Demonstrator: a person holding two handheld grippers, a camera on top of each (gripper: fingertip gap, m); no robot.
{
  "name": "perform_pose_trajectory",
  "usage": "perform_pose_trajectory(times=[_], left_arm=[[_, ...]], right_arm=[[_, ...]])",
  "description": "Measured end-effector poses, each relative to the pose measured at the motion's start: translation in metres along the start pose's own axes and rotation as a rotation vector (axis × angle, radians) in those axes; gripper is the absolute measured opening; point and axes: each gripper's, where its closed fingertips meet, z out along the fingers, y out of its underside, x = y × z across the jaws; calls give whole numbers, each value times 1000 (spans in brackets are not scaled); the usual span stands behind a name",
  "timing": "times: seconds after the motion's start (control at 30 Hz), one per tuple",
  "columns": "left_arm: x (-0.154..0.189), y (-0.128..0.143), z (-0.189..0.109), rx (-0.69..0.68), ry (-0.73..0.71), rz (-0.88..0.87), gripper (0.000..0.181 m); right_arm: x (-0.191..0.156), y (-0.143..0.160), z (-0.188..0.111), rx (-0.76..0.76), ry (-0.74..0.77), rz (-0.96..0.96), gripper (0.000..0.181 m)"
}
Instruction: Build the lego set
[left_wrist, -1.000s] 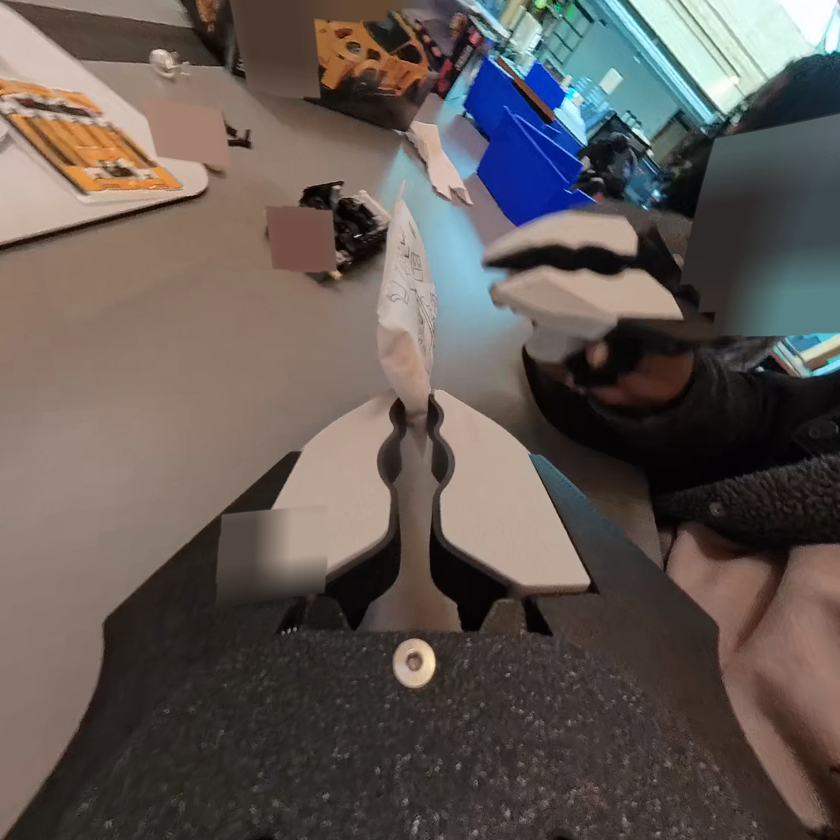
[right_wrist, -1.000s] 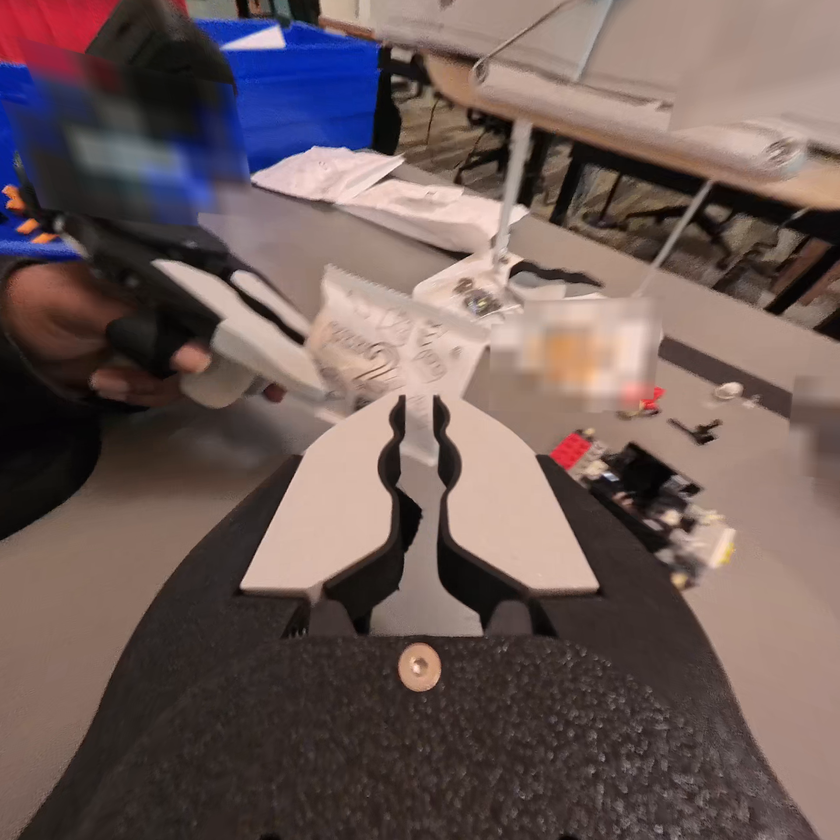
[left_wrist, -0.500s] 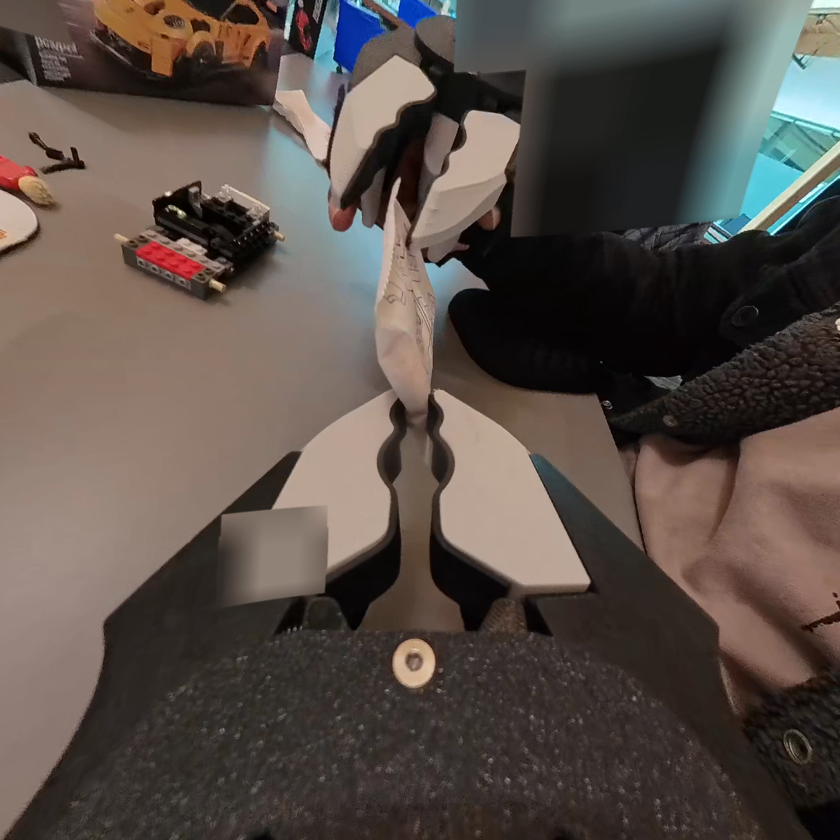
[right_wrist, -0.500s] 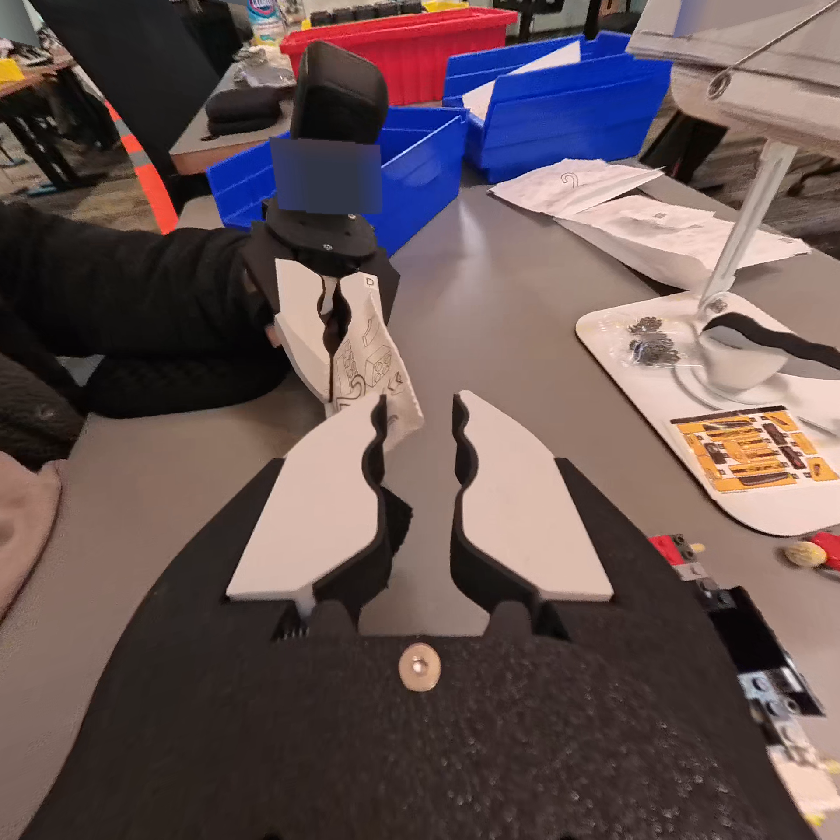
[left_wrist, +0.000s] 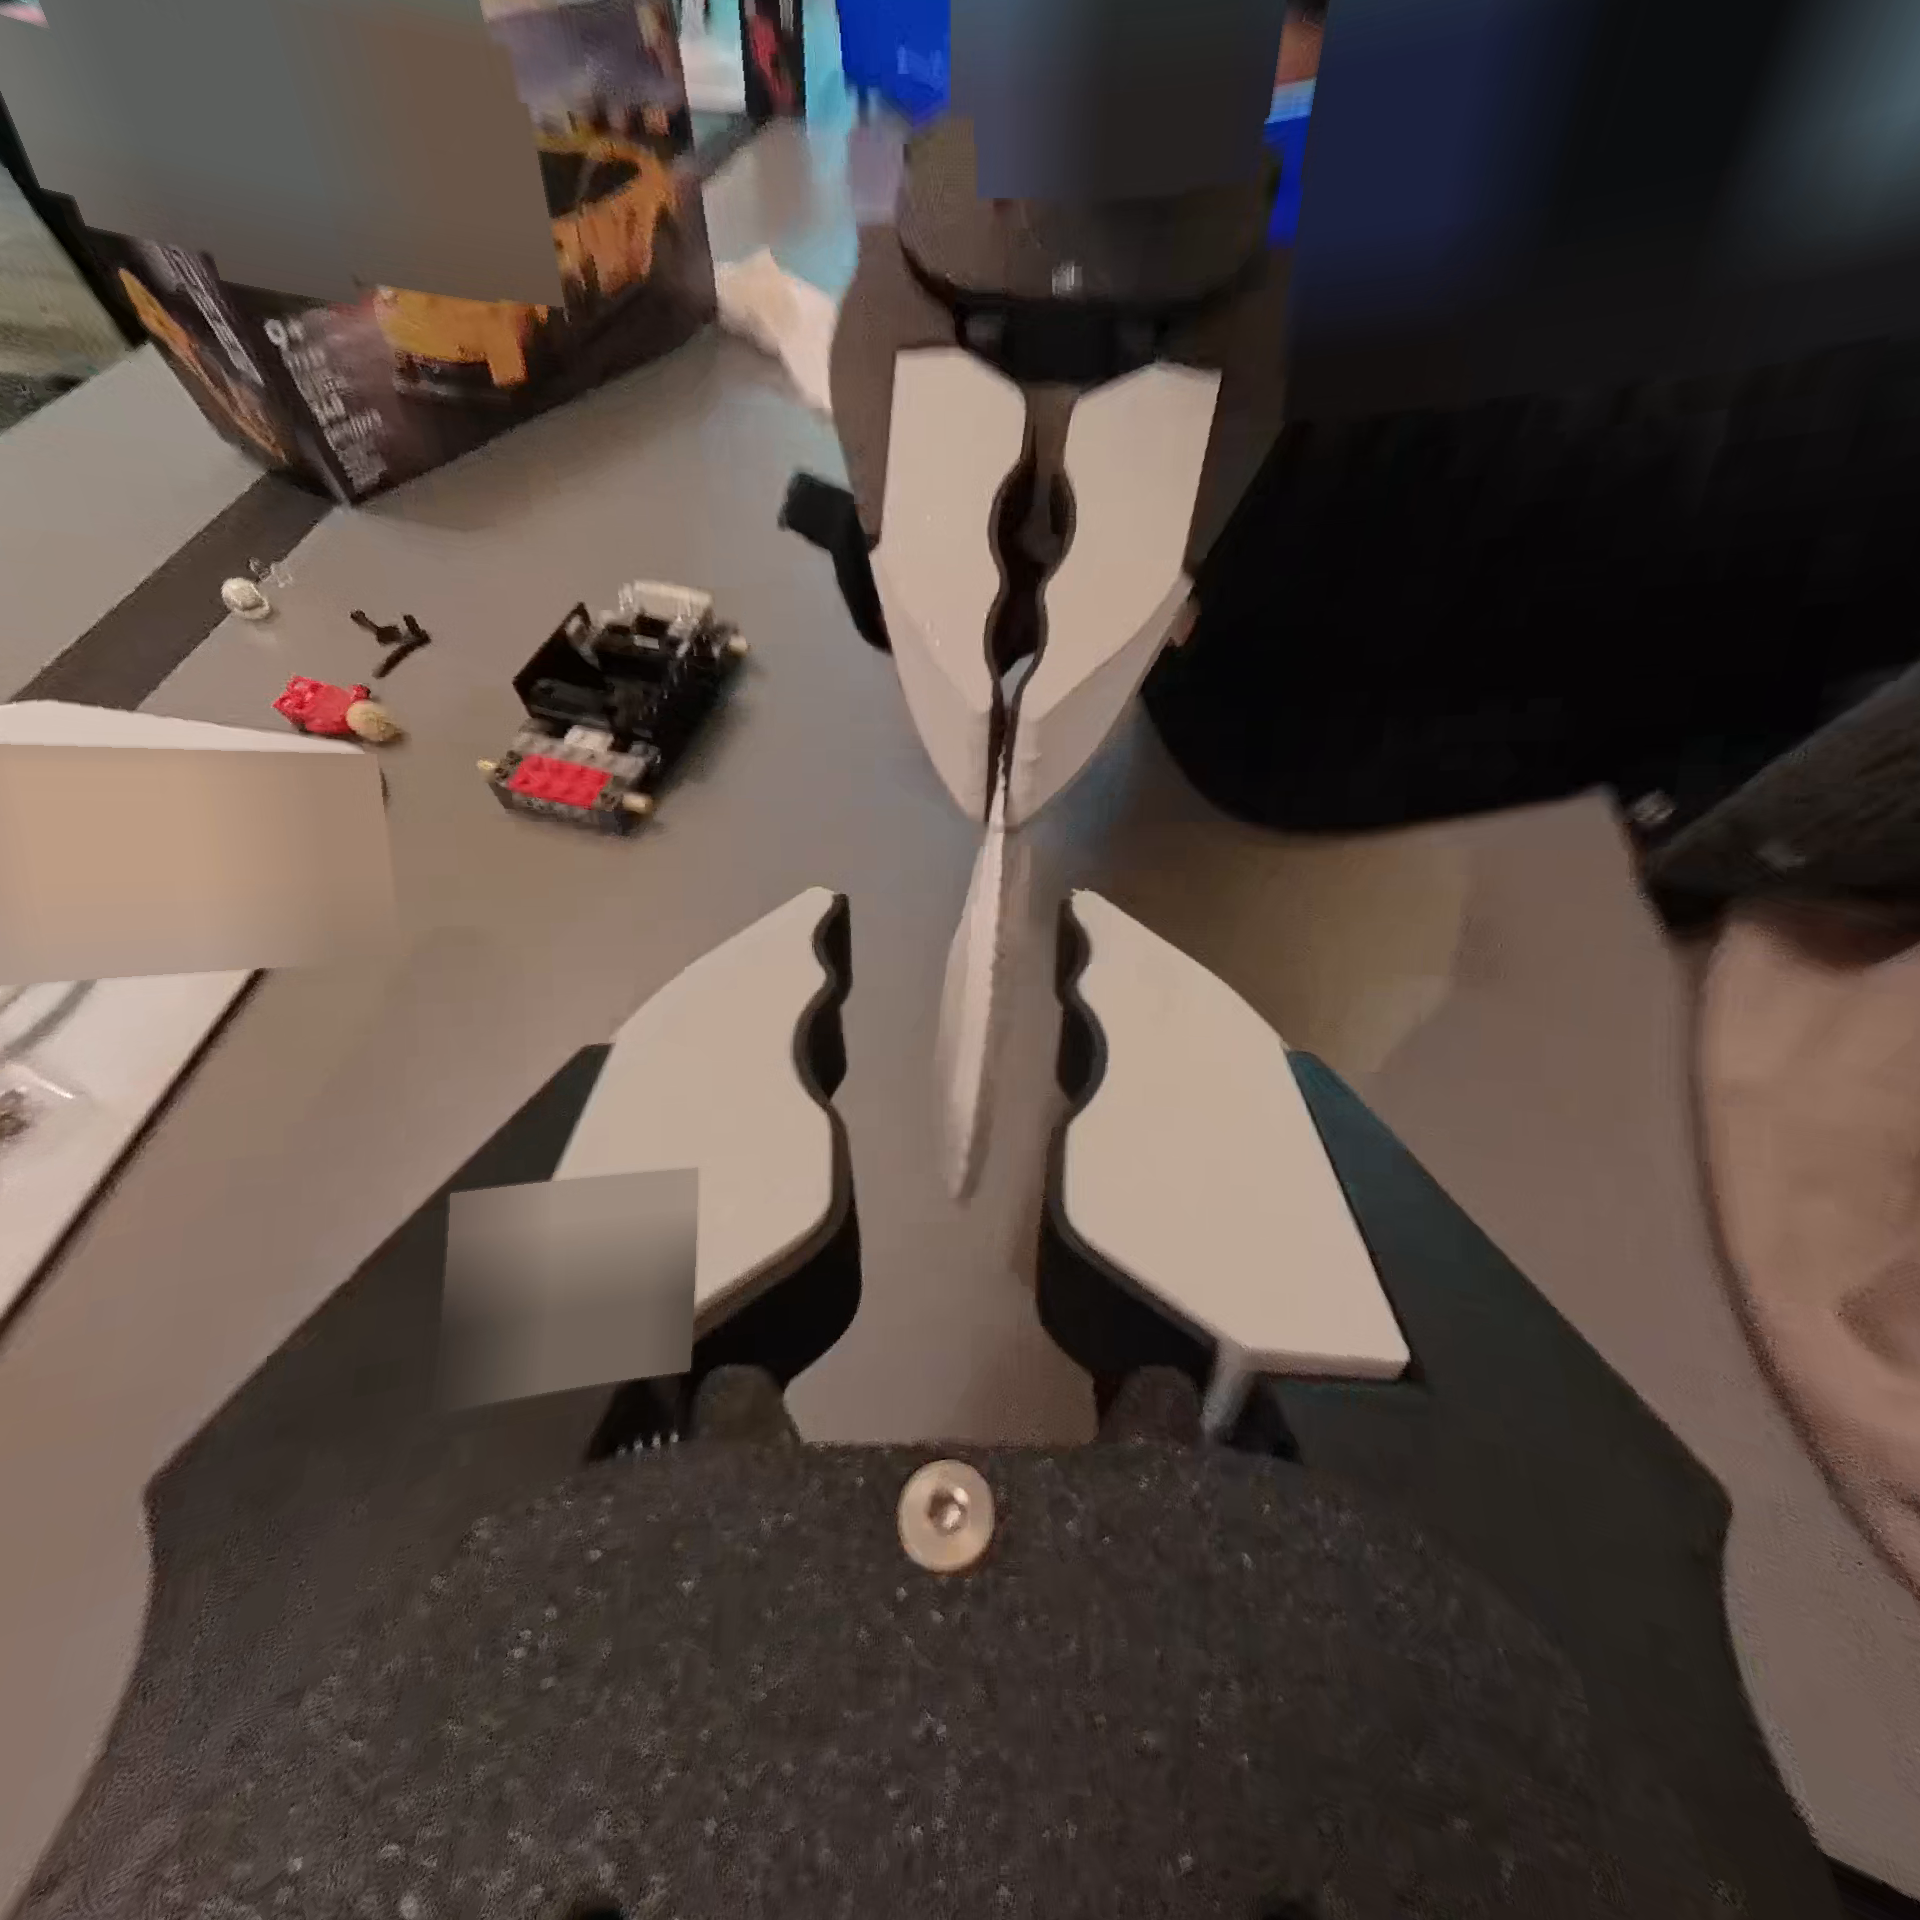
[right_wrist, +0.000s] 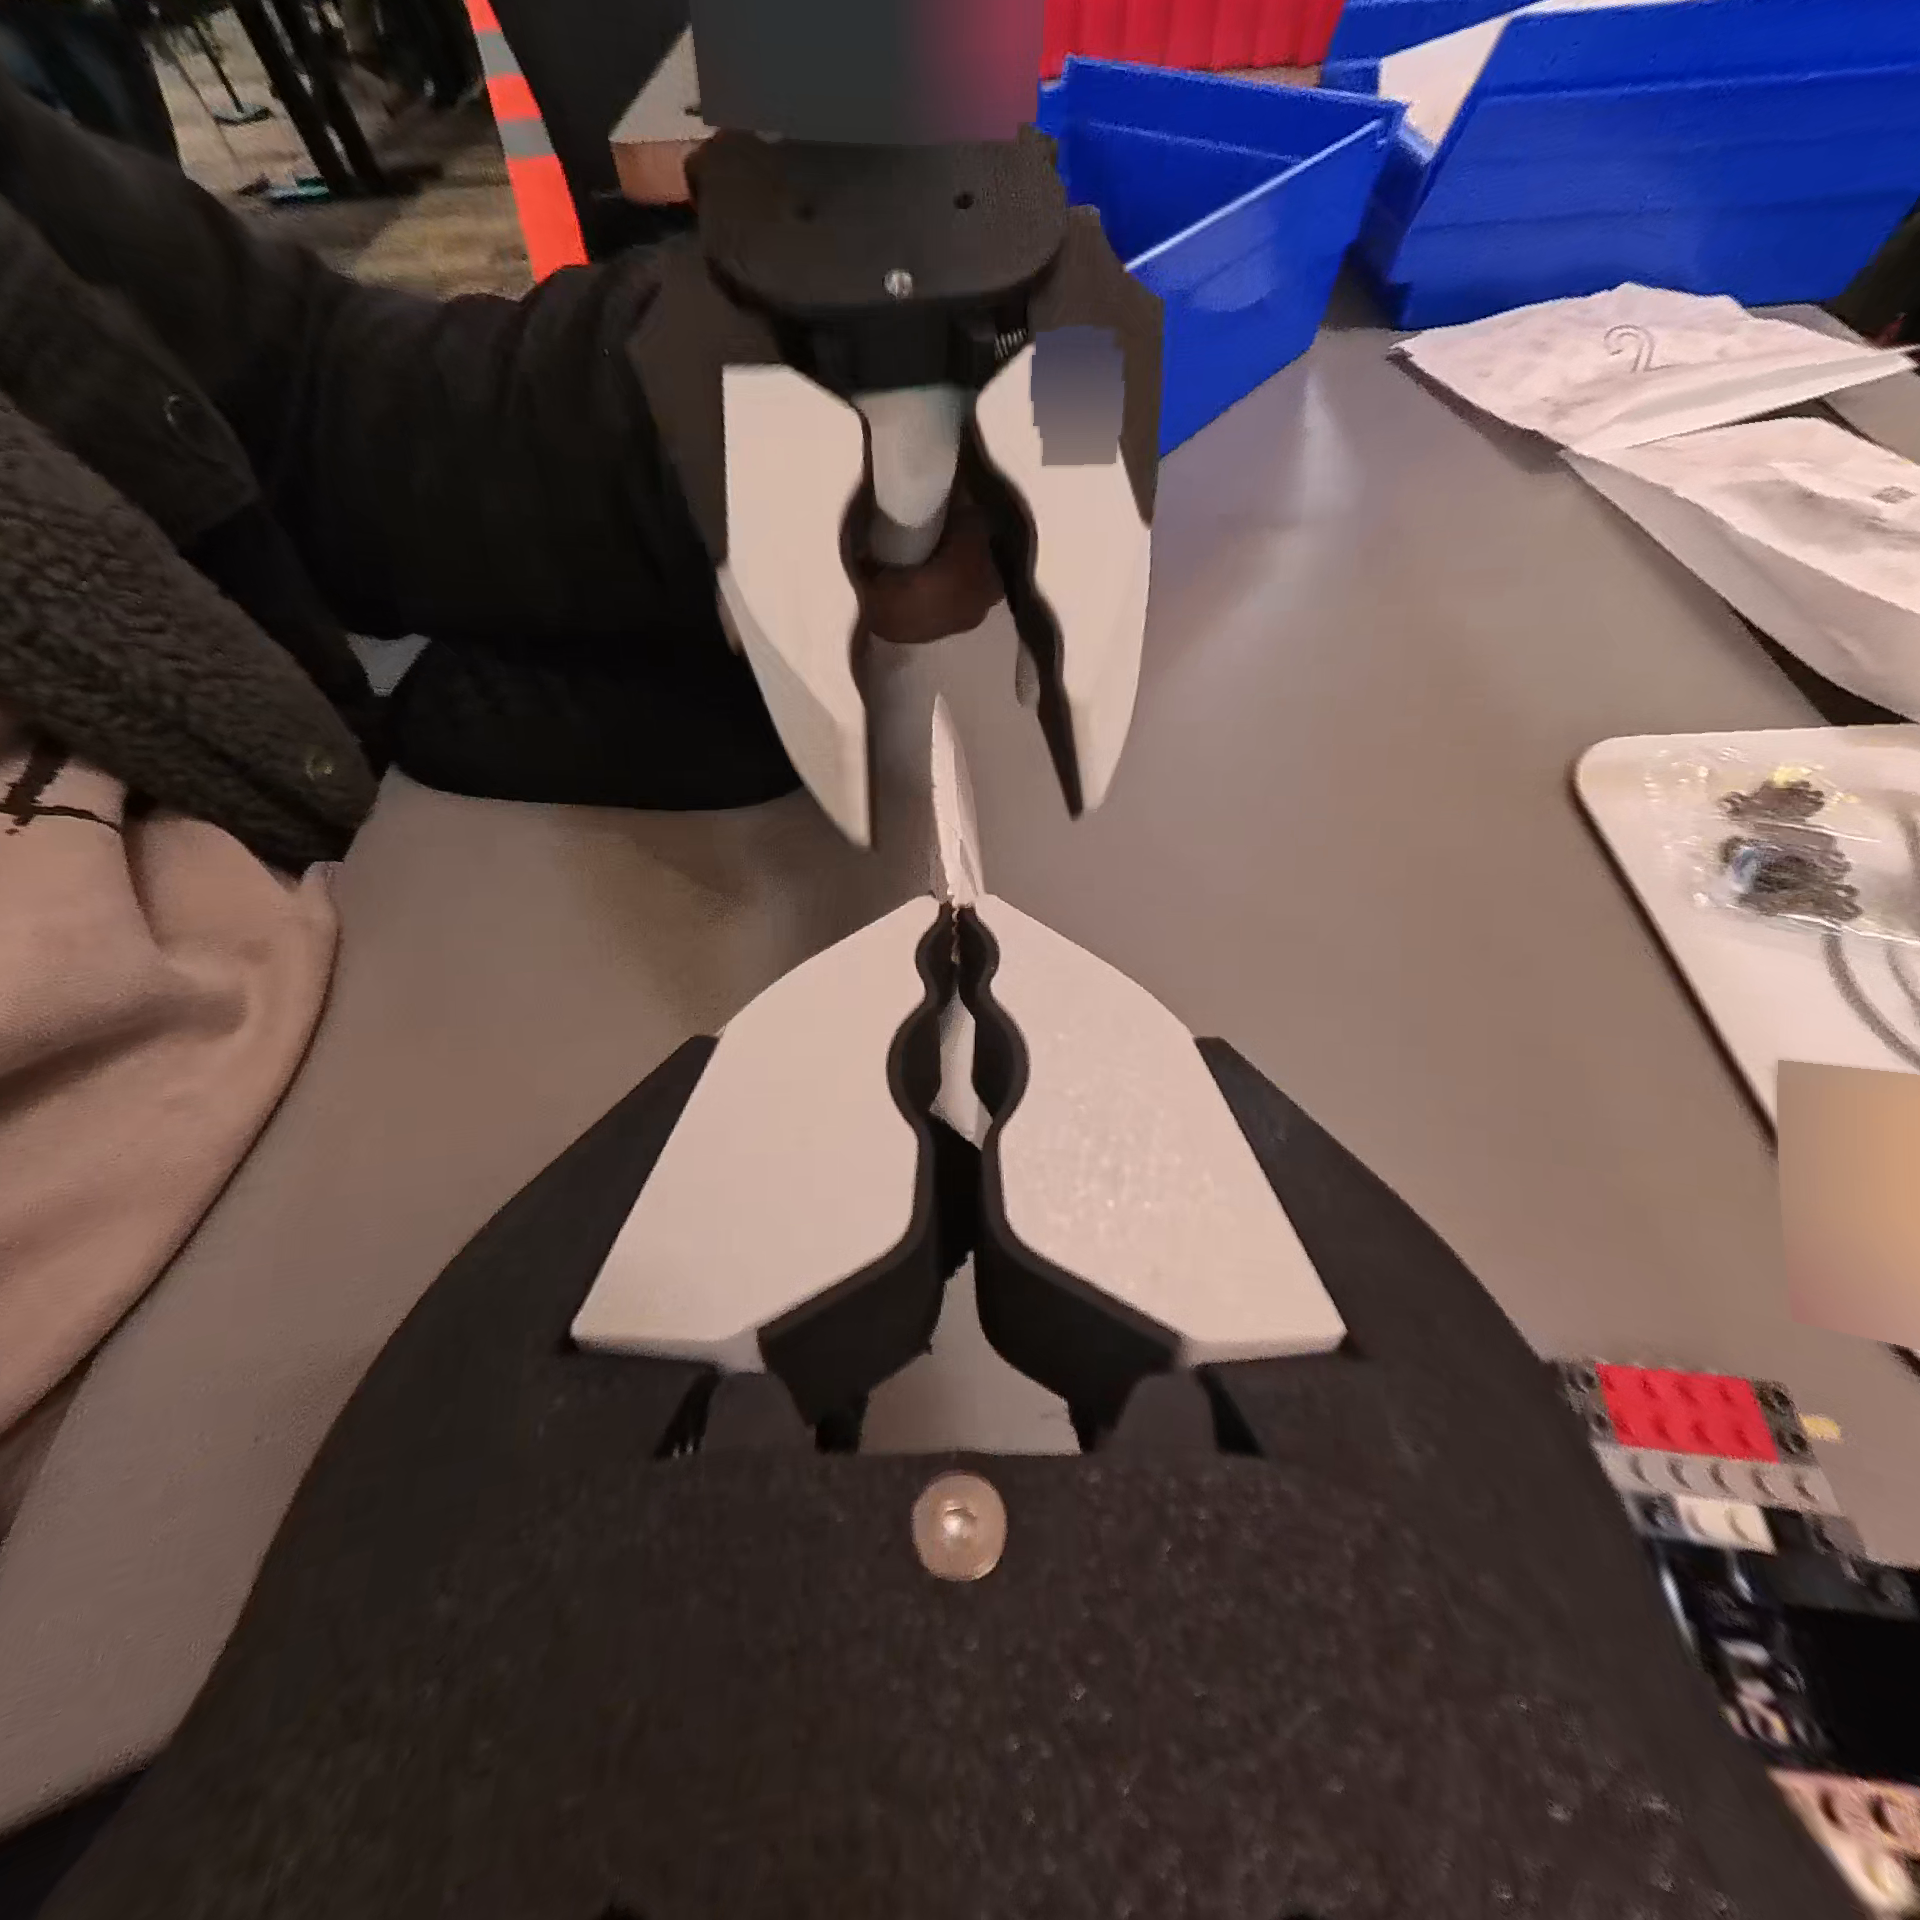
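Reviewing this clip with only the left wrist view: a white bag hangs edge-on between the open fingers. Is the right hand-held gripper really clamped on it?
Observer: Yes. The right wrist view shows the right hand-held gripper with its fingertips closed on the white bag, and the bag's edge runs back between its fingers.
Operator: Are there more bags around?
Observer: Two white paper bags lie flat at the far right, beside the blue bins.
Operator: Any unopened parts?
Observer: A clear bag of small dark parts rests on a white tray.
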Motion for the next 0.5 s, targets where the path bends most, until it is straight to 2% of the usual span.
perform_pose_trajectory(times=[0.07,0.13,0.23,0.5], left_arm=[[4,14,9,-116,-34,66,22],[9,17,14,-117,-18,68,7],[14,14,15,-78,21,-3,5],[18,14,16,-50,57,-25,3]], right_arm=[[-7,-3,3,9,-27,2,0],[-8,-1,5,-2,-26,-6,0],[-9,-2,2,18,-50,18,0],[-12,2,6,6,-65,21,0]])
